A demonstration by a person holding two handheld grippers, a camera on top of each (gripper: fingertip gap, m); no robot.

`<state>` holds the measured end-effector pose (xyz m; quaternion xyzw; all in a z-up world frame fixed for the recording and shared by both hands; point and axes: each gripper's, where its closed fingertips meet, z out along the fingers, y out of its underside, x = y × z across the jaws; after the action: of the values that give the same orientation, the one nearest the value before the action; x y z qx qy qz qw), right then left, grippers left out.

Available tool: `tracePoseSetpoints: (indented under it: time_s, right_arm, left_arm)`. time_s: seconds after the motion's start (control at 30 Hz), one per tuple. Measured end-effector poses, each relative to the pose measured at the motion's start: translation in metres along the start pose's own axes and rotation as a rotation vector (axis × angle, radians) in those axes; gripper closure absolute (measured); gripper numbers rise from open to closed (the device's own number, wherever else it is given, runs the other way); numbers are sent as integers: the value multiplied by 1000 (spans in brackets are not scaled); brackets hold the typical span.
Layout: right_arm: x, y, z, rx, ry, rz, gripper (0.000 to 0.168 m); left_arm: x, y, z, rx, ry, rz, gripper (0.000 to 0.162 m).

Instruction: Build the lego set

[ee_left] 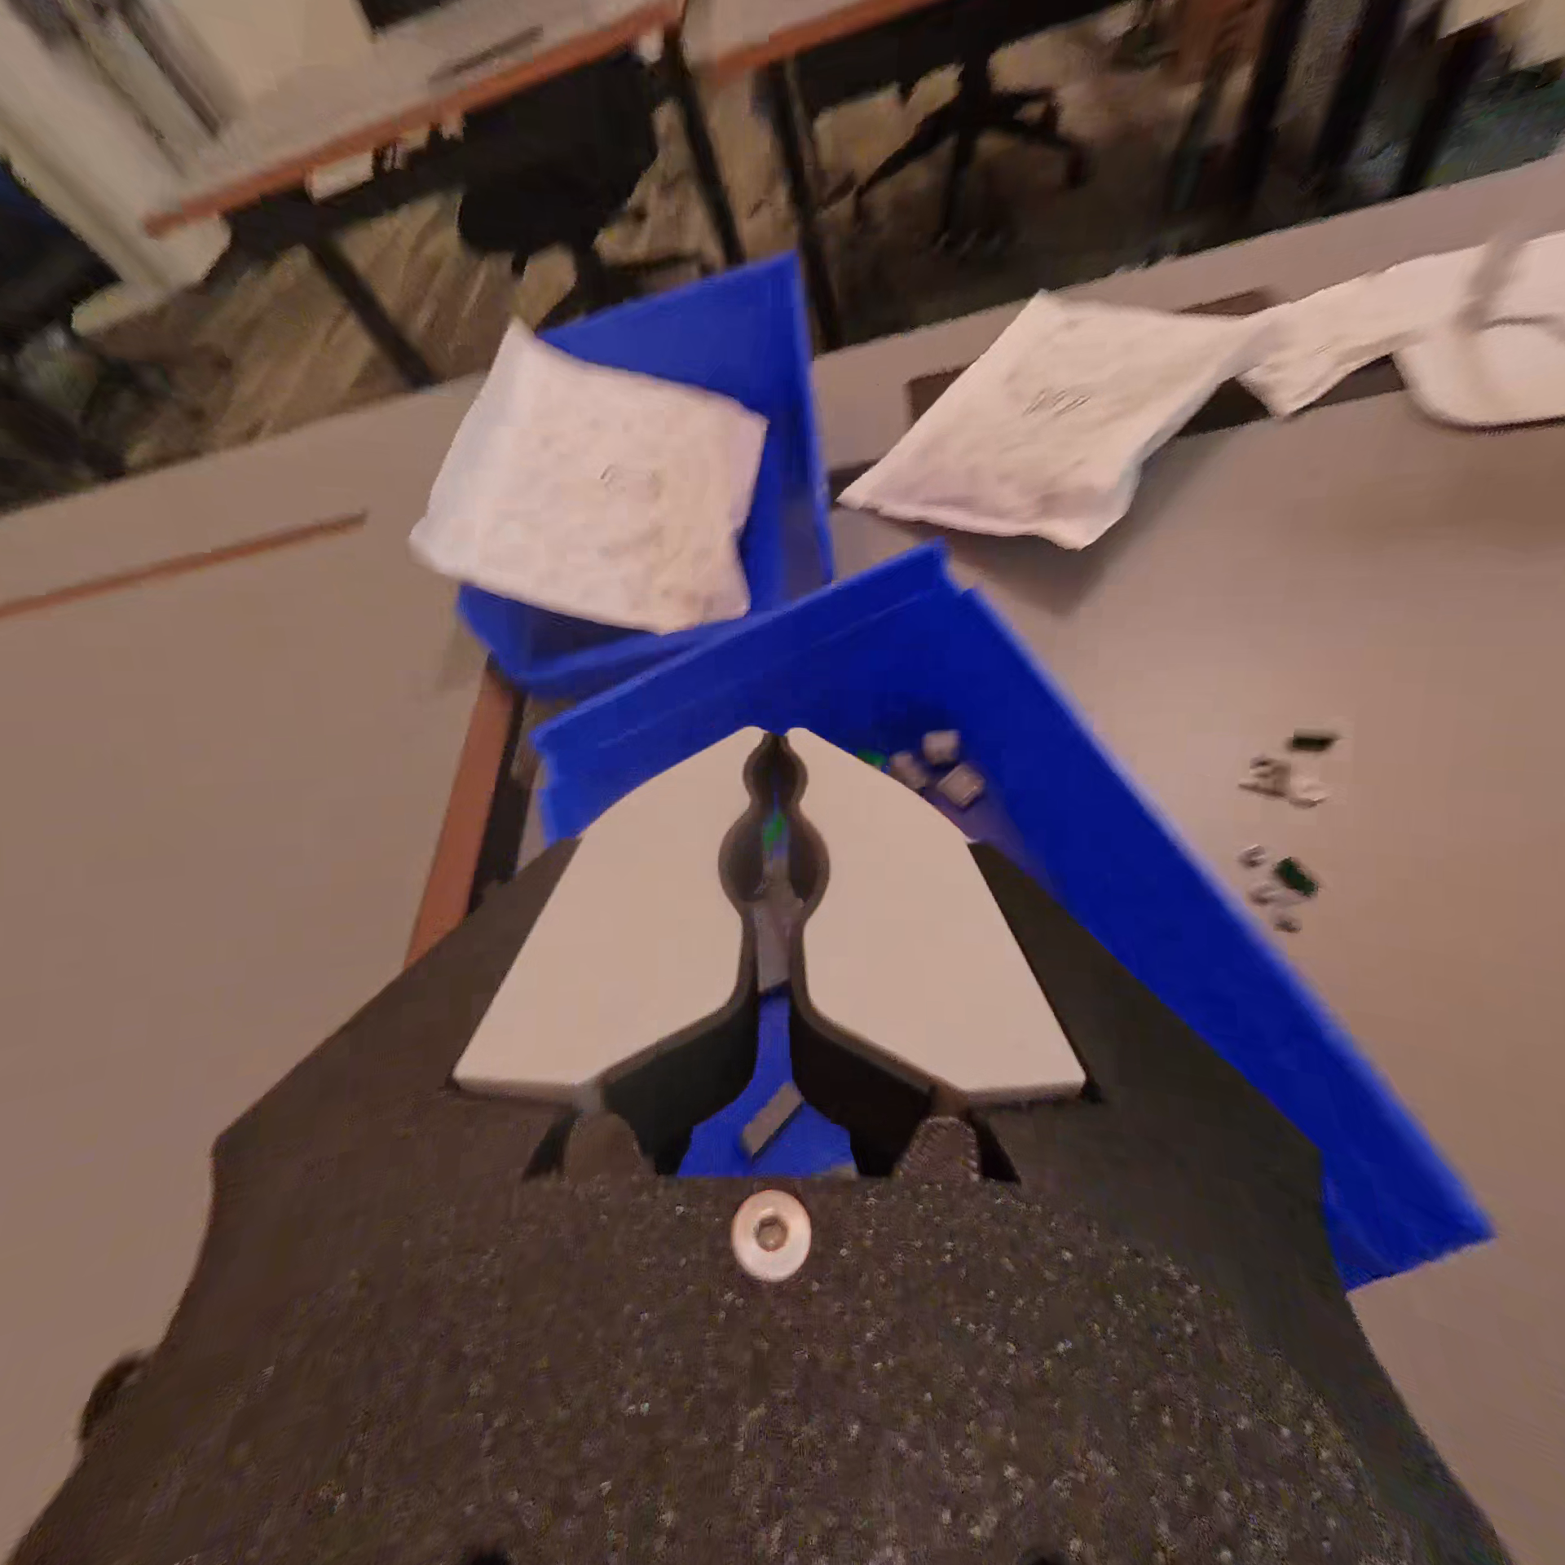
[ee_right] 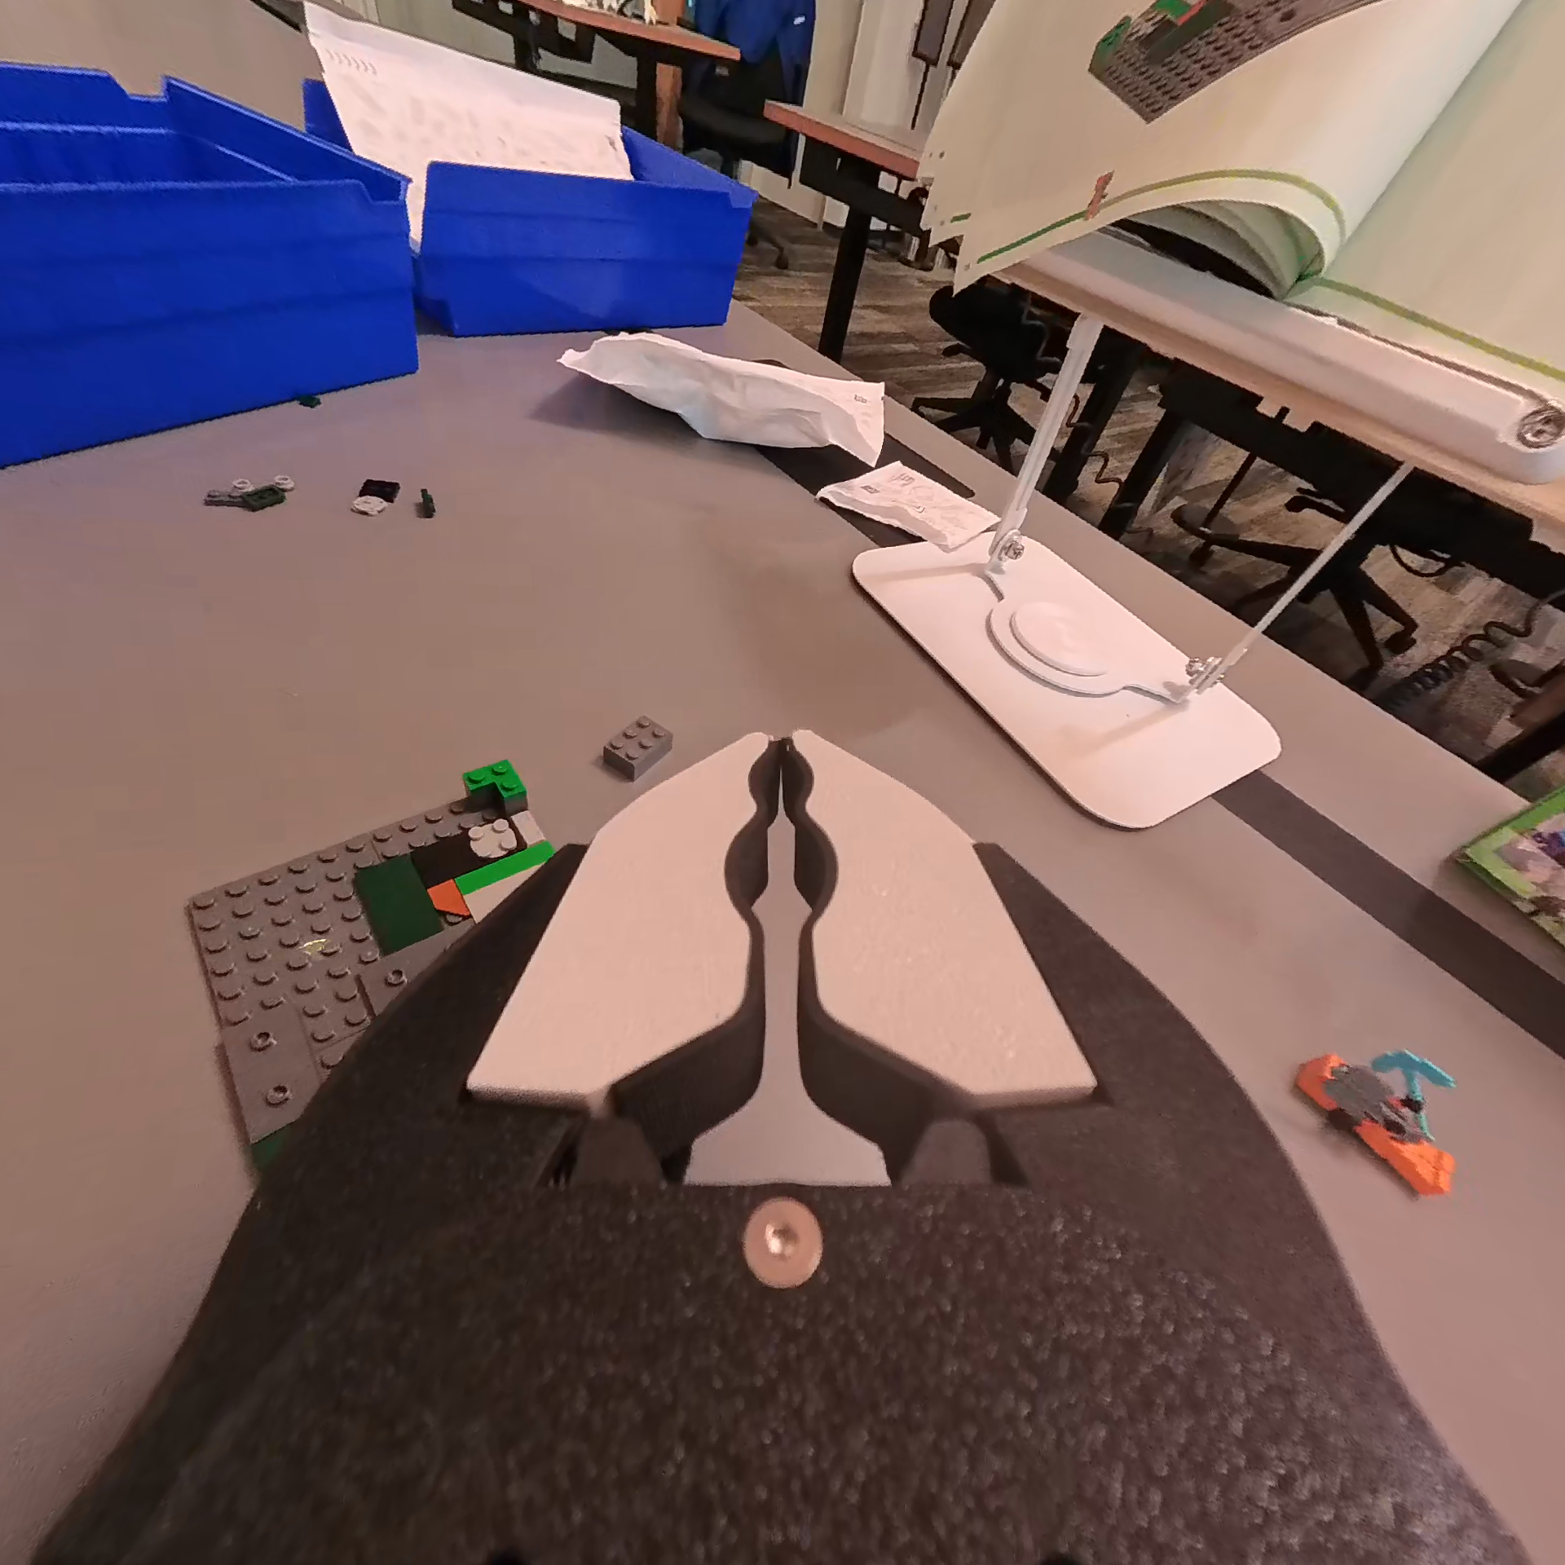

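In the left wrist view my left gripper (ee_left: 772, 747) is shut, tips together, over a blue bin (ee_left: 1101, 898). The bin holds several small grey pieces (ee_left: 936, 766). A grey piece (ee_left: 769, 1126) and a bit of green show through the gap between the fingers; I cannot tell whether any is held. In the right wrist view my right gripper (ee_right: 781, 745) is shut and empty, low over the table. A grey baseplate (ee_right: 279, 957) with green, black and orange parts lies just left of it. A loose grey brick (ee_right: 638, 745) sits just left of the fingertips.
Two blue bins (ee_right: 195, 279) stand at the far left, one with a white bag (ee_left: 593, 500) in it. Small loose pieces (ee_right: 250, 493) lie near them. A white book stand (ee_right: 1067, 669) holds the open instruction book (ee_right: 1228, 127). A small orange build (ee_right: 1380, 1118) lies at the right. Spacing between my two grippers at the tips: around 50 cm.
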<state>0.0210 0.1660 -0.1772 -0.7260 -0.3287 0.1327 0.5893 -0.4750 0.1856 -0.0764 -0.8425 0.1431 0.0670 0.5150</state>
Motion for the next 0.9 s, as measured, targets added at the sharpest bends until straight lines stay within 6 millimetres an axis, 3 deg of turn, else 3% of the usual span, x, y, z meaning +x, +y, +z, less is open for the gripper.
tracePoseSetpoints:
  time_s: [0.07, 0.2, 0.33, 0.57, 0.73, 0.9]
  right_arm:
    - [-1, 1, 1, -5, -2, -1, 168]
    - [-3, 4, 3, -15, -7, -4, 168]
    - [-4, 5, 4, -20, -6, -8, 168]
    - [-2, 6, 3, -22, -6, -3, 168]
    - [0, 5, 2, -19, -2, -3, 168]
    - [-1, 10, 5, -33, -11, 7, 168]
  left_arm:
    - [-22, 18, 7, -77, -25, -36, 162]
    - [-40, 55, 33, -242, -41, -69, 162]
    - [-33, 83, 62, -384, 2, -70, 162]
    - [-4, 105, 97, -583, 107, -3, 137]
    - [22, 128, 97, -712, 270, 61, 111]
    - [43, 156, 84, -826, 415, 109, 99]
